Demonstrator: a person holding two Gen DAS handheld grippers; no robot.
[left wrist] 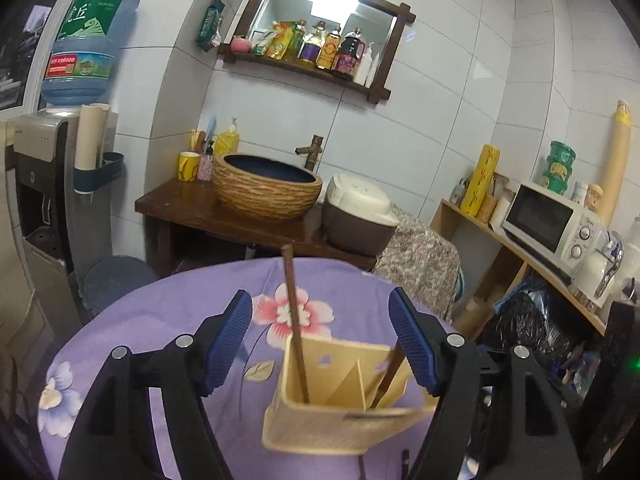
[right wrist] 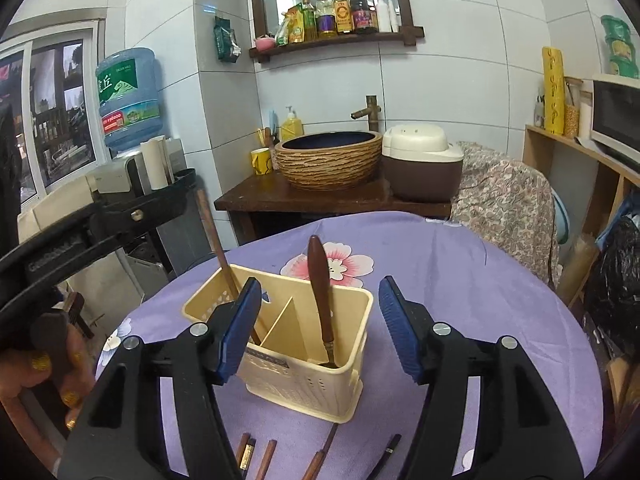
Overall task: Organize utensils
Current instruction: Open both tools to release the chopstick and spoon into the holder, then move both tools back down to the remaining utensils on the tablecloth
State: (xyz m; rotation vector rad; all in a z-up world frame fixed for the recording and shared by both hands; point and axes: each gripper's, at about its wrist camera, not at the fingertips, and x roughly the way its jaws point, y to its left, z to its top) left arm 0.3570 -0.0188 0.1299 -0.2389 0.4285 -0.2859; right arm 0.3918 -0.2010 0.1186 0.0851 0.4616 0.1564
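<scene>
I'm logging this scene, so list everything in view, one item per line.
Utensil holder: one, cream, divided, on the table.
Chopstick: one, brown, left compartment.
Spoon: one, brown handle, right compartment.
Loose utensils: several, brown, table's near edge.
Tablecloth: one, purple floral.
Basin: one, tan, on the dark wood counter.
Rice cooker: one, white and brown, beside the basin.
Water bottle: one, blue, on the dispenser.
Microwave: one, white, on the shelf.
Bottles: several, on the wall shelf.
Left gripper: open, over the holder.
Right gripper: open.
</scene>
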